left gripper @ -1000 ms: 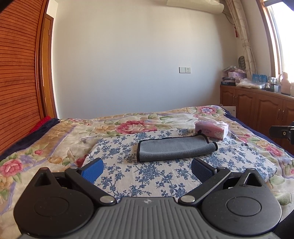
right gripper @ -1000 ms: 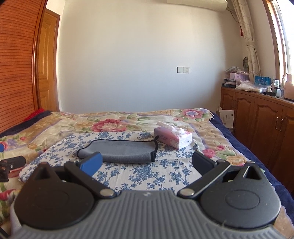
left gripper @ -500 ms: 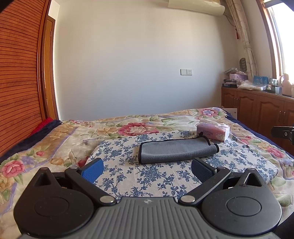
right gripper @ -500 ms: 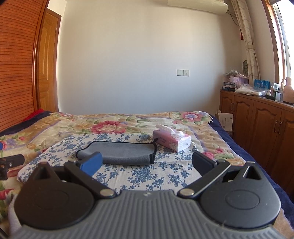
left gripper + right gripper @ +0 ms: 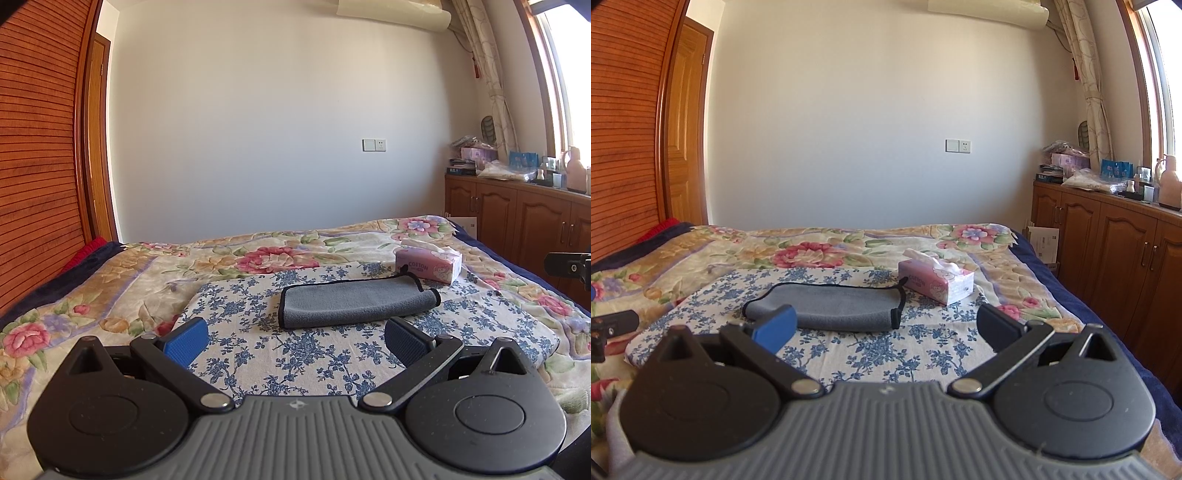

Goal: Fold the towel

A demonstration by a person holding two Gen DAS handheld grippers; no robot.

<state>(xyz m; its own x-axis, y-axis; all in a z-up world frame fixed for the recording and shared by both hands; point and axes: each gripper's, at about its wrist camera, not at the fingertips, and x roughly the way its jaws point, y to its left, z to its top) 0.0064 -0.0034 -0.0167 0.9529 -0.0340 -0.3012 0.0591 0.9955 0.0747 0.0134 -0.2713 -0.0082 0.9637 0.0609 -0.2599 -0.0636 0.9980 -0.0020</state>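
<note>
"Towel first: where is it?"

"My left gripper and my right gripper are closest to me. Both have their fingers spread wide and hold nothing. Just past them lies the soft grey cloth towel with a black edge. It sits flat on the blue-flowered white sheet, apart from both grippers. It looks folded over into a long strip, with the rolled side facing me."

"So which step are you on?"

"I think the fold is done, or nearly. I am holding back and looking."

"What comes next?"

"If one more fold is wanted, I would reach out and pinch the short end with the black loop, then carry it across. The pink paper tissue box sits close behind that end, so I must not bump it."
</note>
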